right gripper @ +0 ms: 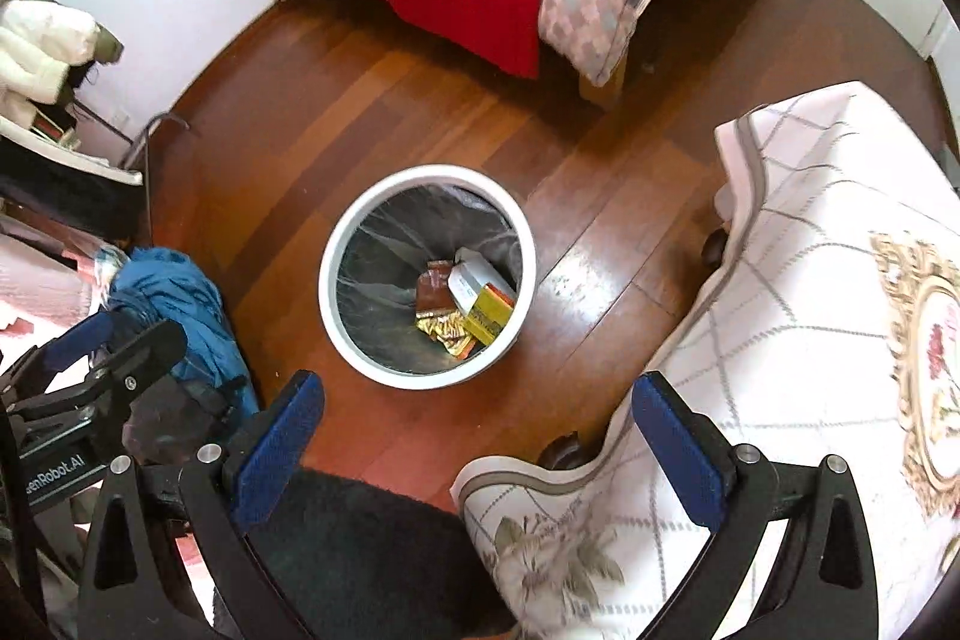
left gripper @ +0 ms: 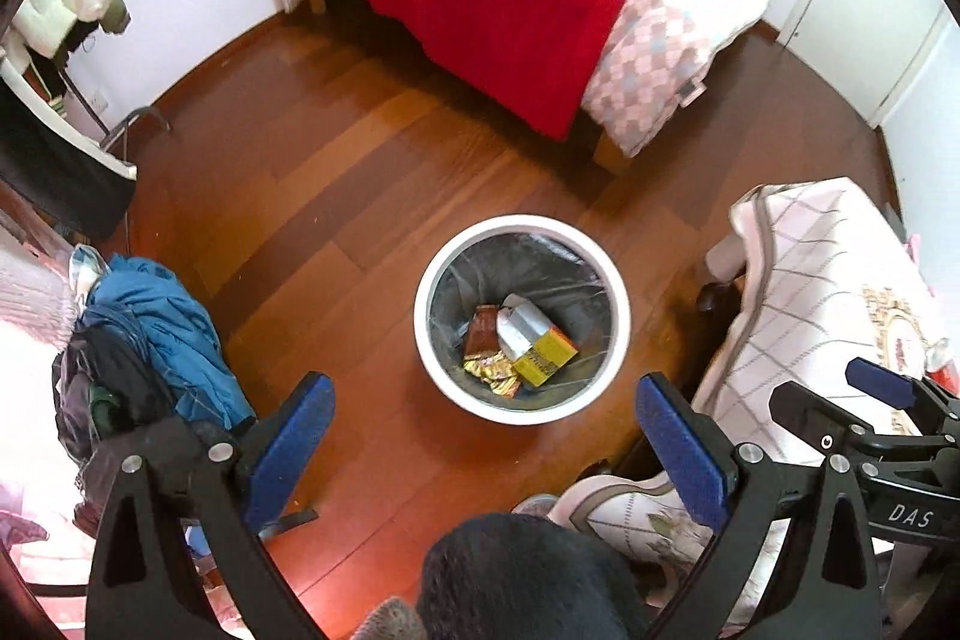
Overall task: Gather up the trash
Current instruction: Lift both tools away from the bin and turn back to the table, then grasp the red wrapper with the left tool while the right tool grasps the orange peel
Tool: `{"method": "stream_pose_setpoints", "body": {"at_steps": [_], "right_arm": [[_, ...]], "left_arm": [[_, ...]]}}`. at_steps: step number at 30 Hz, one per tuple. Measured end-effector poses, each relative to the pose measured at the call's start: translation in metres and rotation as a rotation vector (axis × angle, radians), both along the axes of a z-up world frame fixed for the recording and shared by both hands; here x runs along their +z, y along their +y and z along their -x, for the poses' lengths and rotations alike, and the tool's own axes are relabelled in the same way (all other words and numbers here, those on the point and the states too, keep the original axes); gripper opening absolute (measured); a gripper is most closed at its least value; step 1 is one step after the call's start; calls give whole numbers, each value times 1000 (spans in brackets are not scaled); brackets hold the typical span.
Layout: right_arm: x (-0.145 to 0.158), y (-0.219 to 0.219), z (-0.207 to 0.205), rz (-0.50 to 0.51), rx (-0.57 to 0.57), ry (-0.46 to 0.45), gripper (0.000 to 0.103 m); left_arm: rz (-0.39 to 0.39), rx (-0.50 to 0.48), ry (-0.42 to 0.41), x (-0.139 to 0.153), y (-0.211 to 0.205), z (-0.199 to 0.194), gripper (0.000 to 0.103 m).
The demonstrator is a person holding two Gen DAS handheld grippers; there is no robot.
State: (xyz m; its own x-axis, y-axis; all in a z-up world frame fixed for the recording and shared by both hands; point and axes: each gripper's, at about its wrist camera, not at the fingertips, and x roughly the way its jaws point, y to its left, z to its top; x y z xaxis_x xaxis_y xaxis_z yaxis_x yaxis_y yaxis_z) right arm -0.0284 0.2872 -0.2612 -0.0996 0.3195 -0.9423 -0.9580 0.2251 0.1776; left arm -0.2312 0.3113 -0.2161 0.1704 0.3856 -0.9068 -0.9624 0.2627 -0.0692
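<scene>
A round white trash bin (left gripper: 447, 376) with a dark liner stands on the reddish wooden floor (left gripper: 312, 196), near the middle of the room. Inside it lie a yellow box (left gripper: 546, 355), a grey-white carton (left gripper: 521, 325), a brown wrapper (left gripper: 482, 337) and crumpled gold foil wrappers (left gripper: 493, 371). The left gripper (left gripper: 486, 454) hangs above the bin's near side, its blue-padded jaws spread wide and holding nothing. The right gripper (right gripper: 480, 451) hangs likewise, jaws wide apart and empty. A bed (left gripper: 660, 58) draped with a red blanket (left gripper: 480, 4) stands at the far side. Blue clothing (left gripper: 162, 322) is heaped at the left, and a white quilted cover (right gripper: 798, 244) lies at the right
</scene>
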Motion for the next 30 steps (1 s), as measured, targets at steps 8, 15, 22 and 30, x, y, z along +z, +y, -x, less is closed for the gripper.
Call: {"method": "stream_pose_setpoints", "body": {"at_steps": [8,15,22,30], "right_arm": [[68,-50,-7,-123,-19,27,103],[121,-101,-15,-243,-46,80,103],[132,-156,-56,-278,-131,209,103],[90,-283,-174,-157,-451,126,103]], "left_arm": [[-81,-30,-31,53,-39,-1,102],[-148,-56,-38,86,-71,-11,102],[-187,-122,-38,91,-103,-67,102],[-60,-370,-3,12,-159,-213,102]]}}
